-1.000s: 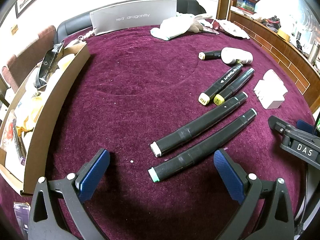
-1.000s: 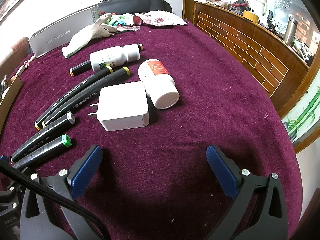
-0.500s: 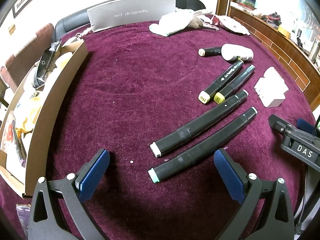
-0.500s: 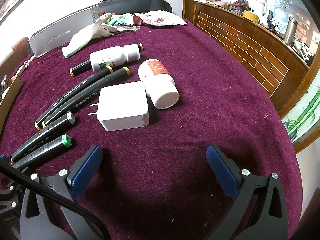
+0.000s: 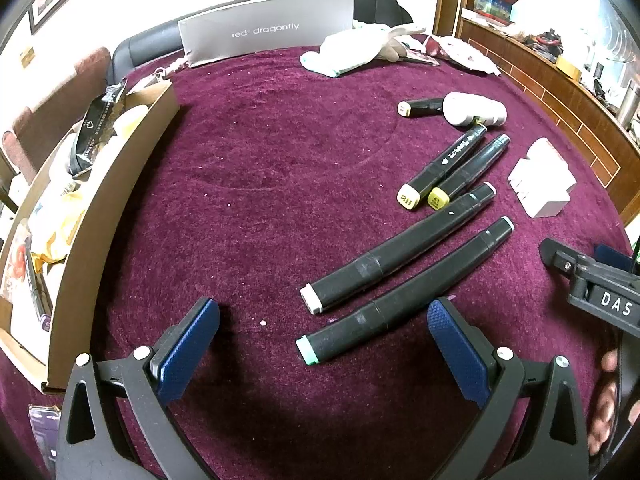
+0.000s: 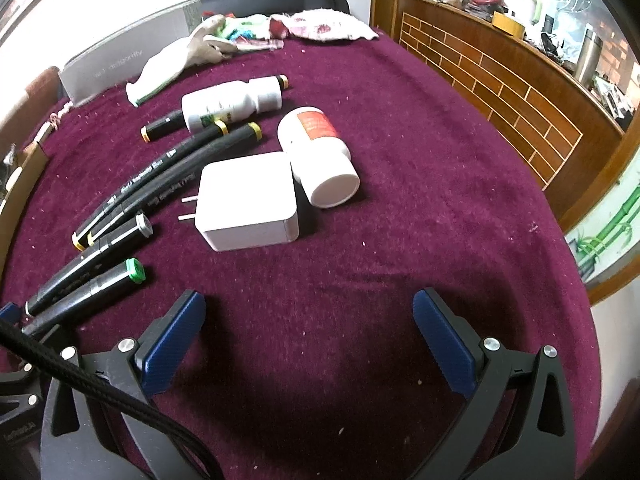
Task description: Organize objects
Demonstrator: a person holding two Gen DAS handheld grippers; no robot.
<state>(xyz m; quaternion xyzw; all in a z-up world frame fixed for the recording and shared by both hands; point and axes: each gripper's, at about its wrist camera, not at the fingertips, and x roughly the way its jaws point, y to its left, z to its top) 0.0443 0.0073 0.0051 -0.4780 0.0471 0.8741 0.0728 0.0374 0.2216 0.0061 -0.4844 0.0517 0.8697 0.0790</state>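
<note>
Cardboard box (image 5: pixel 116 200) — snack packets (image 5: pixel 60 220) inside

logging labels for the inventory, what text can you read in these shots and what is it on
"red dragonfly": on the grey cardboard box at the table's far edge.
"DAS": on the black body of the right gripper.
"41": on the yellow end cap of a black marker.
Too blurred to read: the neighbouring yellow cap, marker barrel script, red-labelled white bottle.
</note>
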